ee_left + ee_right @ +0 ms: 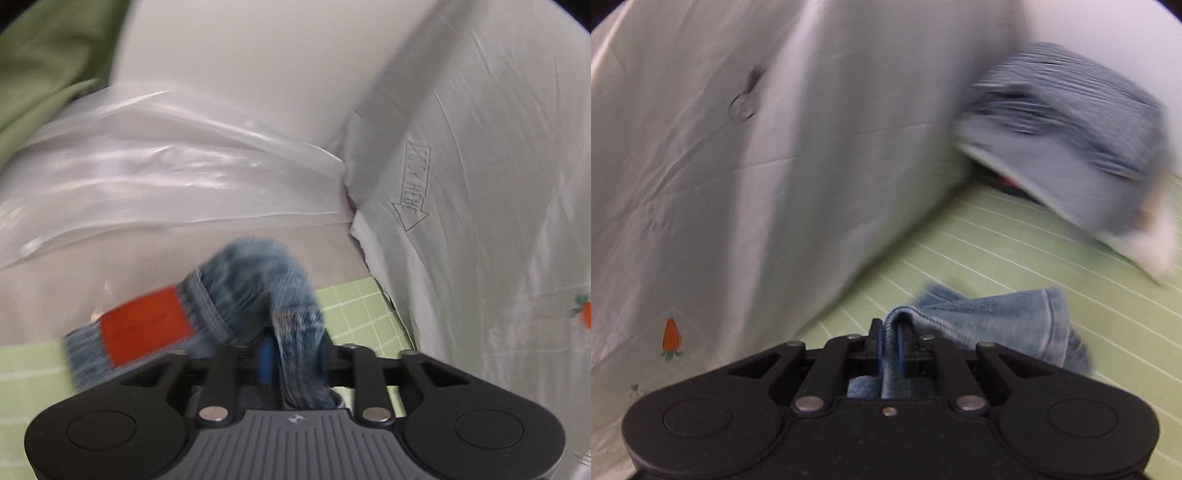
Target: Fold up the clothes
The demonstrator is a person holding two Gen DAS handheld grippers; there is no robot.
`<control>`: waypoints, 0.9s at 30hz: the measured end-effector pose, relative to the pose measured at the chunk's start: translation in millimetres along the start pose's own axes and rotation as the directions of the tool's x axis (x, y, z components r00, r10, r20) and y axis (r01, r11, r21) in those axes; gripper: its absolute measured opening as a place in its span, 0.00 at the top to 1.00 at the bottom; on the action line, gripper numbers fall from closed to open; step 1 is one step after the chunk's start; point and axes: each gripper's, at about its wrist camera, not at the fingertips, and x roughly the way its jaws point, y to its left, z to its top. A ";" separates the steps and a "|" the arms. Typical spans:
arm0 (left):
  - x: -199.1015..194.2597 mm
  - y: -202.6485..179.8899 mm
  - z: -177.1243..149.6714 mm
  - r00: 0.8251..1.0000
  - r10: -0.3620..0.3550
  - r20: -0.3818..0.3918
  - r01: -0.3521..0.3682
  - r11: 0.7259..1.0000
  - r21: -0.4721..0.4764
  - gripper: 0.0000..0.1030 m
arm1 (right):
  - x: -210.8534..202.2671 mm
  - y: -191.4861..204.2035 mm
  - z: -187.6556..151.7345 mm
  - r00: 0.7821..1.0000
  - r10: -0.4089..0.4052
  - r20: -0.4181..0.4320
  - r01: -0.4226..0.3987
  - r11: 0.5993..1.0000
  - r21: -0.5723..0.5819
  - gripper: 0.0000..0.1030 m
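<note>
Denim jeans (pixel 258 288) hang between both partly open tools (pixel 295 354) (pixel 890 343) (grip uncertain, frames blurred).

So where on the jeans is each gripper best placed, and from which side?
On the thick sewn edges: the left gripper at the band beside the red patch, the right gripper at the hemmed end of the jeans. Come from above and behind, since the denim drapes forward onto the green sheet.

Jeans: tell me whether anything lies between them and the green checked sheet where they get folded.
Nothing visible does. The jeans sag from the right gripper onto bare green checked sheet. The left gripper has denim between its fingers too. The blue garment lies farther back, and the white cover stands alongside.
</note>
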 end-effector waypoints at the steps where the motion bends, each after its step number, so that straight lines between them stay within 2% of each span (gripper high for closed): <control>1: 8.2 -11.9 -1.3 1.000 0.007 0.014 -0.007 1.000 0.022 0.45 | 6.2 8.0 -0.5 1.000 -0.015 0.005 0.016 0.999 -0.043 0.61; 2: 6.3 -17.0 -6.7 0.999 -0.014 0.036 0.012 0.998 0.054 0.36 | 10.4 15.2 -1.8 0.999 -0.033 0.011 0.033 0.996 -0.087 0.47; 3: 4.4 -22.1 -12.1 0.998 -0.036 0.058 0.031 0.996 0.086 0.20 | 14.7 22.5 -3.1 0.999 -0.050 0.018 0.052 0.990 -0.130 0.36; 4: 2.4 -27.1 -17.5 0.995 -0.058 0.080 0.048 0.992 0.118 0.16 | 13.5 22.4 -10.4 0.997 -0.071 0.022 0.074 0.984 -0.161 0.31; 5: 0.7 -31.2 -23.1 0.993 -0.076 0.095 0.061 0.987 0.151 0.16 | 11.1 20.8 -19.0 0.995 -0.093 0.027 0.097 0.977 -0.188 0.24; 8: -3.1 -25.3 -43.5 0.998 -0.036 0.054 0.023 0.975 0.220 0.16 | 8.1 -5.1 -52.0 0.978 -0.202 -0.047 0.189 0.961 -0.204 0.23; 12: -12.4 -10.6 -70.6 1.000 0.017 -0.018 -0.012 0.968 0.250 0.16 | 5.7 -49.6 -94.1 0.934 -0.328 -0.139 0.303 0.937 -0.173 0.23; 15: -27.0 -2.7 -93.9 0.997 0.037 -0.074 -0.015 0.960 0.278 0.16 | 7.2 -67.2 -112.8 0.921 -0.346 -0.180 0.314 0.932 -0.182 0.23; 17: -37.9 1.5 -110.3 0.993 0.050 -0.110 -0.015 0.952 0.305 0.16 | 5.9 -71.4 -118.6 0.931 -0.328 -0.162 0.295 0.935 -0.198 0.23; 19: -50.6 2.2 -127.5 0.989 0.046 -0.140 0.003 0.945 0.327 0.16 | 5.6 -72.6 -119.8 0.940 -0.307 -0.150 0.273 0.939 -0.210 0.26; 20: -57.6 1.6 -136.4 0.987 0.038 -0.155 0.017 0.942 0.337 0.16 | 5.3 -73.8 -119.6 0.946 -0.290 -0.145 0.257 0.944 -0.207 0.35; 22: -70.7 -1.9 -155.0 0.984 0.021 -0.179 0.046 0.932 0.359 0.16 | 3.6 -75.5 -118.6 0.955 -0.271 -0.123 0.242 0.947 -0.214 0.64; 23: -77.0 -3.2 -163.0 0.981 0.012 -0.194 0.061 0.928 0.367 0.16 | 2.3 -77.0 -117.2 0.959 -0.257 -0.123 0.226 0.949 -0.221 0.96; 27: -102.2 -3.0 -189.9 0.972 -0.012 -0.234 0.106 0.913 0.394 0.16 | -5.4 -99.3 -108.8 0.970 -0.188 -0.152 0.161 0.972 -0.173 0.96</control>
